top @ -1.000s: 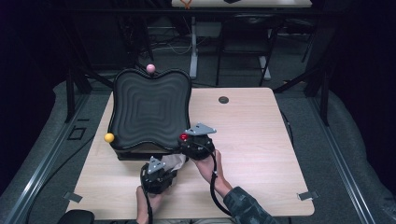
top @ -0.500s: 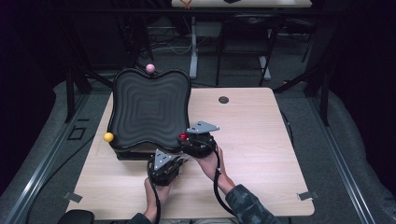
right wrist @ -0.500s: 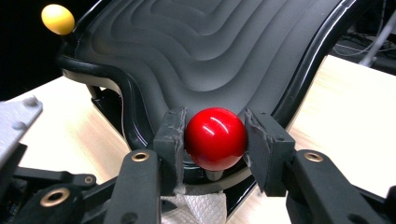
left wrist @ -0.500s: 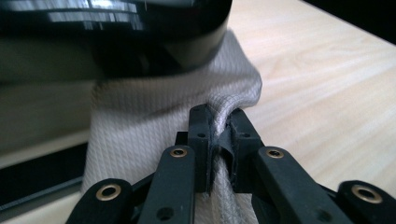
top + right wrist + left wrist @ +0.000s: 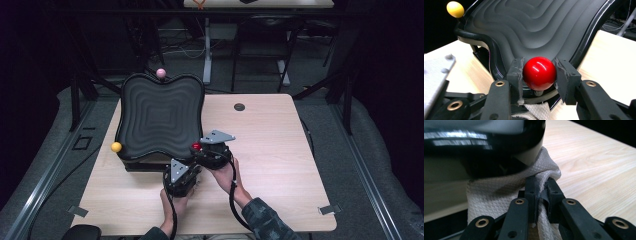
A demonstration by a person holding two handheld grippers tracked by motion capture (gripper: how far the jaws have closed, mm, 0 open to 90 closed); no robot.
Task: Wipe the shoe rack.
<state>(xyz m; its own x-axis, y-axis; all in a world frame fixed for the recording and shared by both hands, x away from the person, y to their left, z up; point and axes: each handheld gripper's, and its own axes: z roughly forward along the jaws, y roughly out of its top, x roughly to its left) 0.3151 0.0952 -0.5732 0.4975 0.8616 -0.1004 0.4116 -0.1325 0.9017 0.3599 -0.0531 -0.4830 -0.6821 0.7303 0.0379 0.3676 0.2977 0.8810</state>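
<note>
A black wavy tray (image 5: 160, 117) with stepped ridges stands raised on the left half of the wooden table. Round knobs sit at its corners: pink (image 5: 161, 73) at the back, yellow (image 5: 116, 146) at the left, red (image 5: 197, 146) at the front right. My right gripper (image 5: 539, 75) is shut on the red knob (image 5: 539, 73), its pads pressing both sides. My left gripper (image 5: 540, 192) is shut on a fold of white waffle cloth (image 5: 499, 195) that lies under the tray's glossy black rim (image 5: 484, 145). In the high view the left gripper (image 5: 180, 175) sits at the tray's front edge.
The light wooden table (image 5: 280, 150) stretches bare to the right of the tray, with a small dark round cap (image 5: 239, 106) near its back edge. Tape marks the front corners (image 5: 327, 210). Dark floor and table legs lie beyond.
My left gripper has slid right and toward the tray's front edge, close beside the right gripper. The right gripper has stayed on the red knob.
</note>
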